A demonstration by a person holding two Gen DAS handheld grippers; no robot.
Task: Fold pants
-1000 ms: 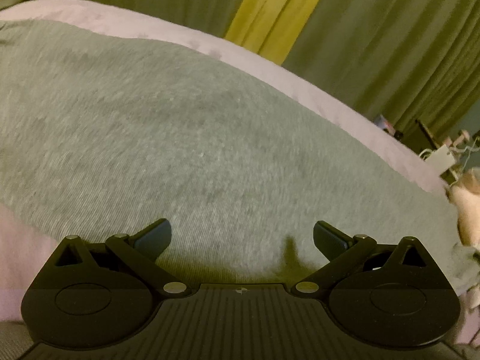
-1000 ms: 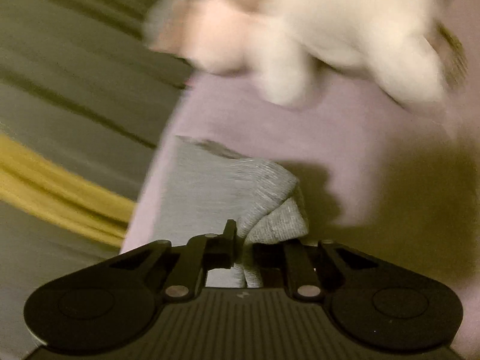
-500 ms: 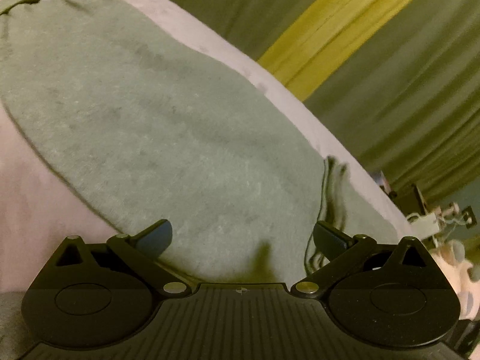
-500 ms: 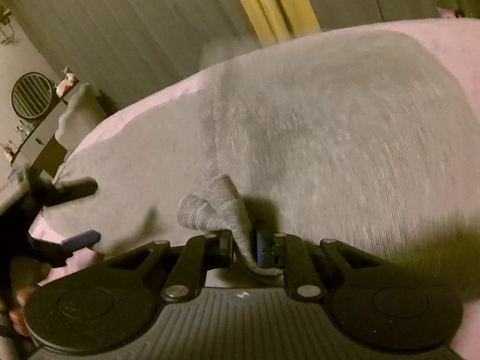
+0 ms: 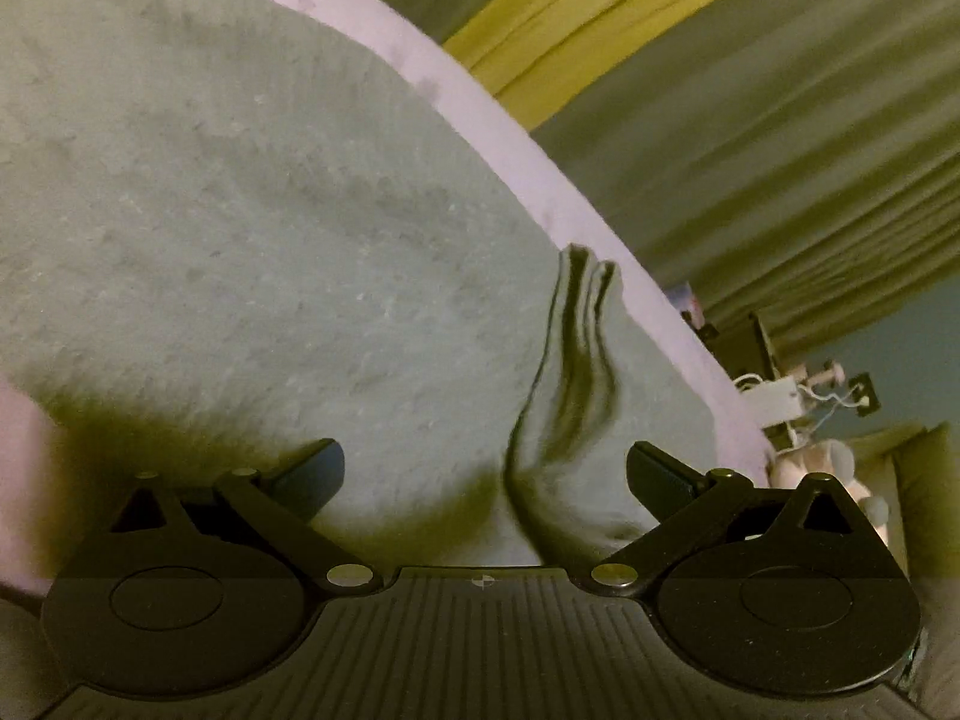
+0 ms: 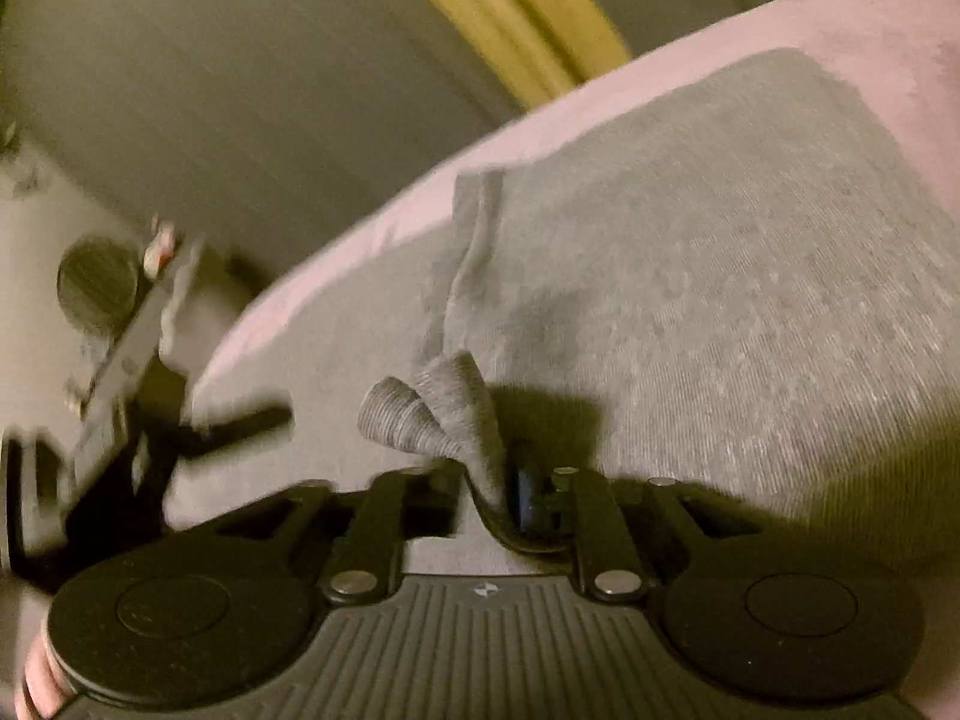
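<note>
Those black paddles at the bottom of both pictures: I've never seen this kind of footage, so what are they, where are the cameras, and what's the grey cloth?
They are hand-held two-finger grippers. A person holds one in each hand, and each carries a camera looking forward along its fingers. The left gripper is open above grey pants spread on a pink sheet. The right gripper has just been opening, with the pants' ribbed cuff between its jaws.
</note>
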